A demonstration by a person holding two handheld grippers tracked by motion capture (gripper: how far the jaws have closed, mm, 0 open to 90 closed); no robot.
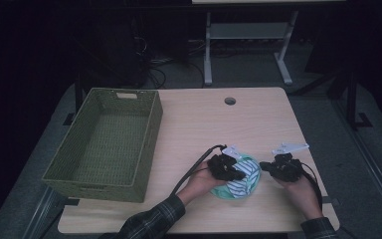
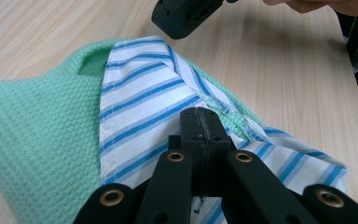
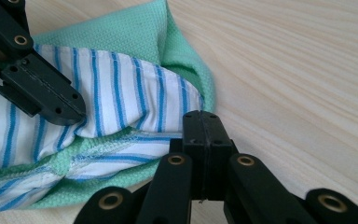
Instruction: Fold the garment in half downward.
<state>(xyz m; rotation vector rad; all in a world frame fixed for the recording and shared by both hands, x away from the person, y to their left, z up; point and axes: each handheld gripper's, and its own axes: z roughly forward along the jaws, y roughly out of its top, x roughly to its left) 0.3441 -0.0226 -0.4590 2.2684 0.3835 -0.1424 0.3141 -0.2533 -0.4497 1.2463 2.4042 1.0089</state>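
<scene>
Resting near the front edge of the tabletop (image 1: 258, 117), the cloth bundle (image 1: 238, 180), a mint green knit wrapped around a white piece with blue stripes, sits between both tools. The left tool (image 2: 199, 122) is pinched fully together over the striped fabric, apparently gripping none of it; the right tool (image 3: 201, 125) is likewise clamped tight with nothing between, beside the green edge. Pushing with tips this narrow could simply smear the loose layers apart, or drag the bundle away from the green basket (image 1: 107, 144) at the left
</scene>
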